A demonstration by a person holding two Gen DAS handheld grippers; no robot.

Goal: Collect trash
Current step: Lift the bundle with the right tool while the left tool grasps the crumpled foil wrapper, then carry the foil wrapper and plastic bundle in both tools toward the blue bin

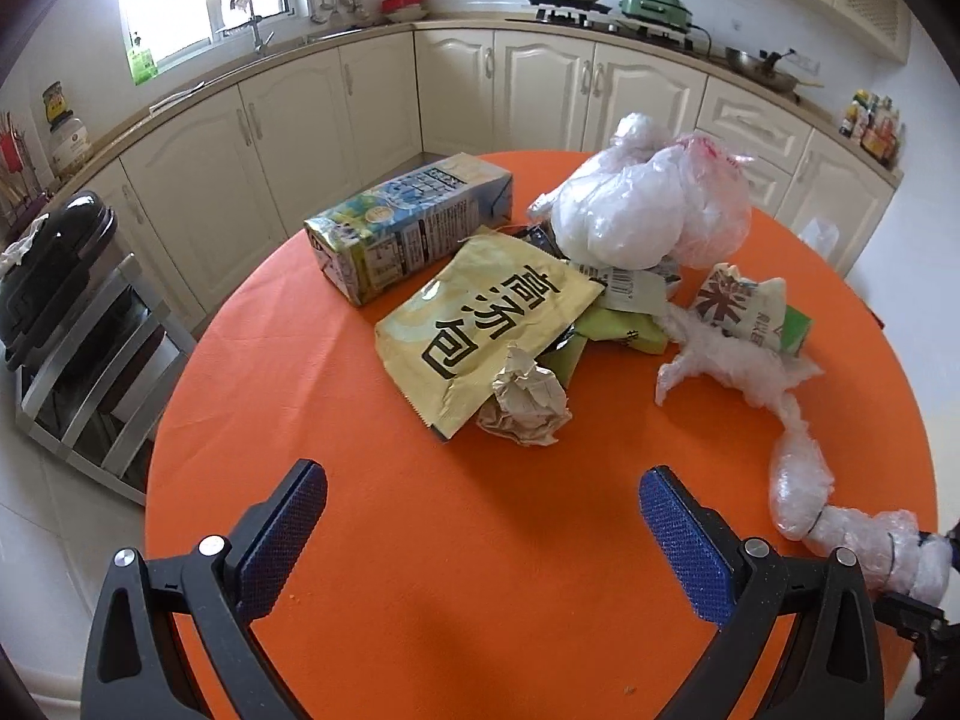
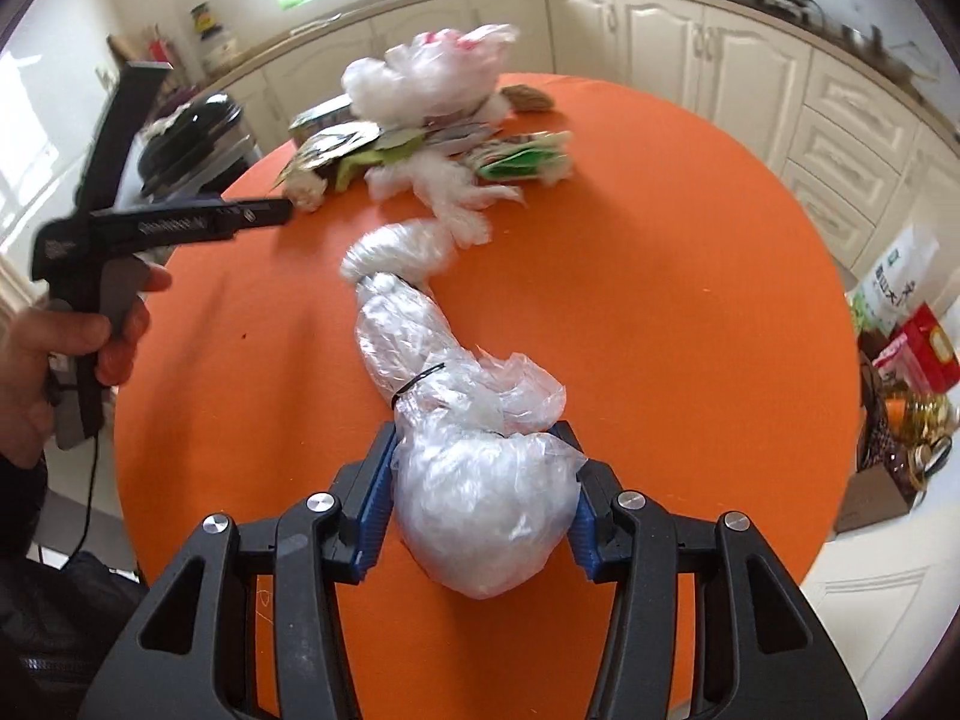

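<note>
Round table under an orange cloth (image 1: 360, 420), ringed by cream kitchen cabinets (image 1: 288, 138), with a black-lidded bin (image 1: 57, 264) off its left edge. Heaped at the far middle: a bulging white plastic bag (image 1: 624, 210) uppermost, a blue-green drink carton (image 1: 408, 222) lying on its side left of it, a flat pale-yellow soup packet with black characters (image 1: 492, 324) leaning out toward the near edge, a crumpled beige paper ball (image 1: 528, 402) touching that packet's near corner, green wrappers (image 1: 624, 330) underneath. Nothing between the heap and the near grippers except bare cloth. Stretched from the heap's right side toward the near right edge, a long twisted rope of clear plastic film, cinched by thin black ties (image 2: 420, 336), long axis running far-to-near, fat end nearest. Right gripper (image 2: 480, 480) clamped on that fat end, blue pads pressed into both sides. Left gripper (image 1: 480, 516) held above bare cloth, jaws wide apart, nothing between, pointed at the heap.
</note>
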